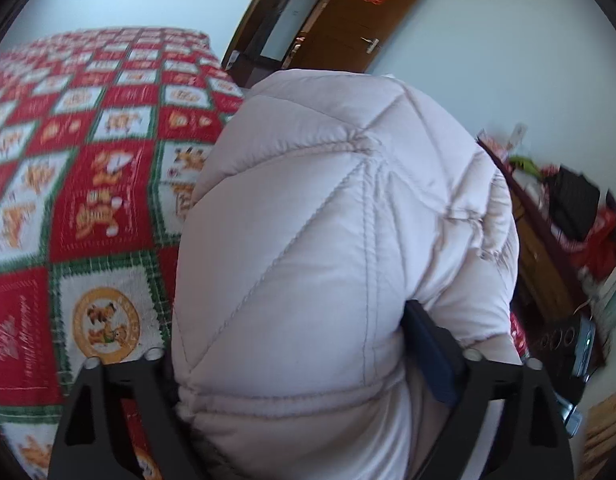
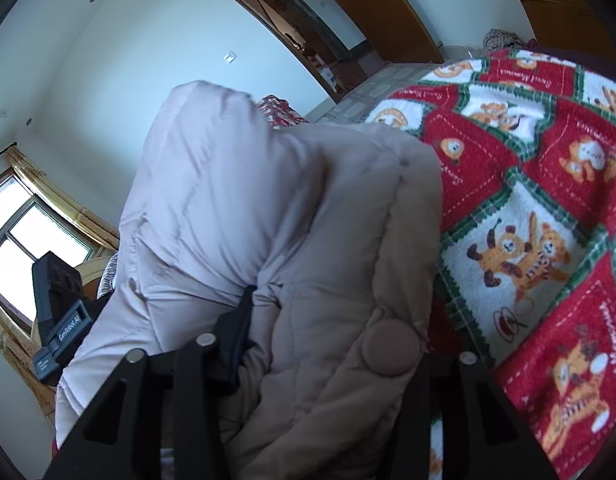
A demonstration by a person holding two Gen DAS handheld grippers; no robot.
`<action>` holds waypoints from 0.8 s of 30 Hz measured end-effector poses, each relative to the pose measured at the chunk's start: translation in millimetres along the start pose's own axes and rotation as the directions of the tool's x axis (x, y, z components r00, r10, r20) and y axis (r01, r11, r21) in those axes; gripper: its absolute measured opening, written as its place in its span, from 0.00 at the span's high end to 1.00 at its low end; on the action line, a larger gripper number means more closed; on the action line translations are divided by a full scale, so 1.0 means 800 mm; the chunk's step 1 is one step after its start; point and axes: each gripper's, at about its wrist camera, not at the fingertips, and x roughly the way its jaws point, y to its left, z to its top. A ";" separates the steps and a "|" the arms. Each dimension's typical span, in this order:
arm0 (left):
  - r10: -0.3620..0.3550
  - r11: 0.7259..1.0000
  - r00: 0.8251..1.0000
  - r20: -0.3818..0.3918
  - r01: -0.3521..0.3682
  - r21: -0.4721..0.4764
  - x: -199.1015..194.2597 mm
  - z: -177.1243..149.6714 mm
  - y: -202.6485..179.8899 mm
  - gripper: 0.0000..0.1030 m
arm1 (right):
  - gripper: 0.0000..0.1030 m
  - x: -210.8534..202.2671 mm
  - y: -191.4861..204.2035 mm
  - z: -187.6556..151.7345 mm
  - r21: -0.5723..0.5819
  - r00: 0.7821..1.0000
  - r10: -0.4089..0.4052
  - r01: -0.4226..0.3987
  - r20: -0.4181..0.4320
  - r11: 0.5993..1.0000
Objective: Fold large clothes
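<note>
A pale pink quilted puffer jacket (image 1: 327, 240) fills the middle of the left wrist view, bulging up between the fingers of my left gripper (image 1: 300, 364), which is shut on it and holds it above the bed. In the right wrist view the same jacket (image 2: 212, 208) shows its beige lining and a round beige button (image 2: 391, 346). My right gripper (image 2: 327, 356) is shut on this part of the jacket. The left gripper (image 2: 56, 320) shows at the left of the right wrist view.
A red, white and green bear-pattern blanket (image 1: 88, 168) covers the bed (image 2: 547, 220) under the jacket. A brown wooden door (image 1: 359, 12) stands open behind. A cluttered dark dresser (image 1: 555, 216) is on the right. A window with gold curtains (image 2: 24, 232) is at the left.
</note>
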 end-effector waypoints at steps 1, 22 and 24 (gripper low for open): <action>-0.004 1.000 1.000 0.006 0.004 -0.016 0.003 -0.002 0.006 0.05 | 0.52 0.002 0.001 -0.001 -0.011 1.000 -0.012 0.012 -0.003 1.000; 0.145 0.971 0.987 0.073 -0.156 0.180 -0.021 -0.007 -0.041 0.01 | 0.40 -0.151 0.049 0.015 -0.064 0.957 -0.159 0.180 0.244 0.982; 0.158 0.967 0.985 0.074 -0.169 0.189 -0.017 -0.005 -0.042 0.01 | 0.59 -0.152 0.083 0.034 -0.142 0.958 -0.166 0.202 0.234 0.969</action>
